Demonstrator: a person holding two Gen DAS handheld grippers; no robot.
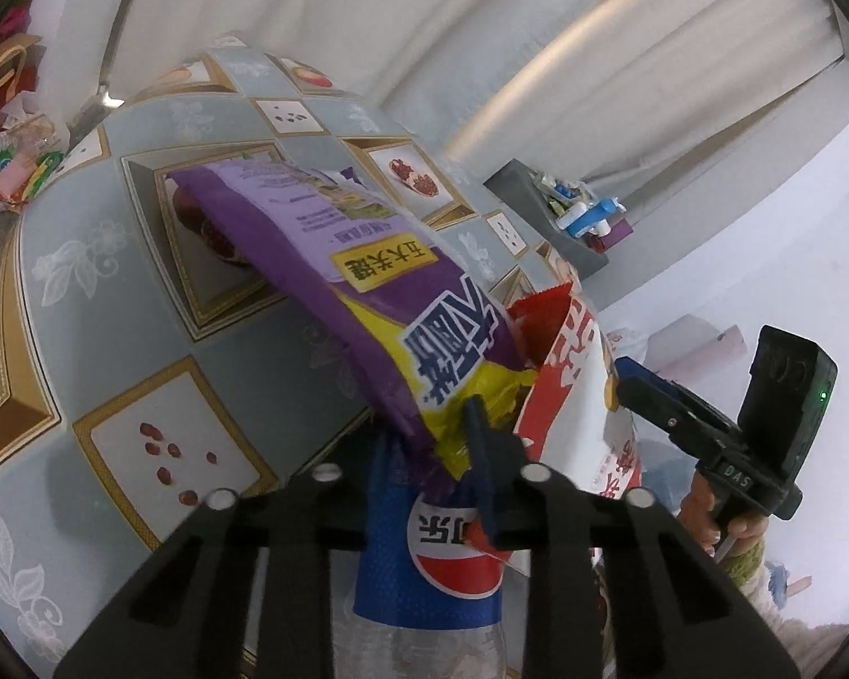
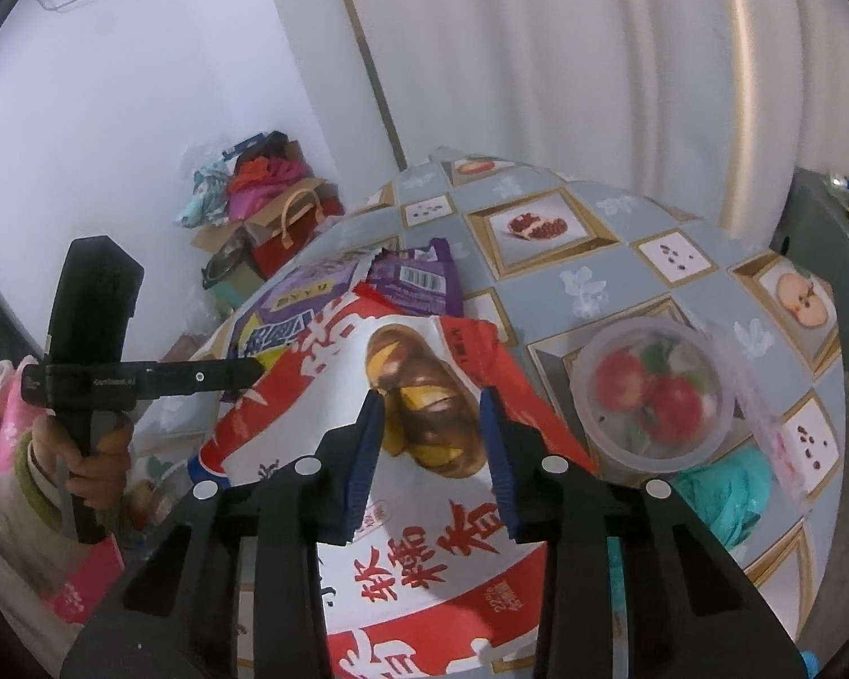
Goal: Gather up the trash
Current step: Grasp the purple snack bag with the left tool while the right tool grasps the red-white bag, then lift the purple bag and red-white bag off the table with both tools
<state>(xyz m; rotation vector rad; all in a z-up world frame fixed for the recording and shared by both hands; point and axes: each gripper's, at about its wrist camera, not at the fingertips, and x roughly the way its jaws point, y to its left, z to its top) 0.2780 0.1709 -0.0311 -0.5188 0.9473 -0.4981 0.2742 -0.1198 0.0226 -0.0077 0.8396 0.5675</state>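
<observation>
My left gripper (image 1: 458, 435) is shut on the corner of a purple and yellow snack bag (image 1: 362, 288), held above the patterned table (image 1: 141, 283). A Pepsi bottle (image 1: 441, 554) and a red and white chestnut bag (image 1: 583, 373) lie under and beside it. My right gripper (image 2: 430, 413) is open, its blue fingers (image 2: 368, 441) over the red and white chestnut bag (image 2: 424, 509). The purple bag (image 2: 311, 294) lies behind it, with the left gripper (image 2: 243, 376) pinching its edge. The right gripper (image 1: 628, 379) shows at the right of the left wrist view.
A clear plastic tub of red fruit (image 2: 651, 396) stands at the table's right, by a teal bag (image 2: 730, 486). Bags and boxes (image 2: 260, 209) pile against the far wall. A grey shelf with small items (image 1: 560, 215) stands by the curtain.
</observation>
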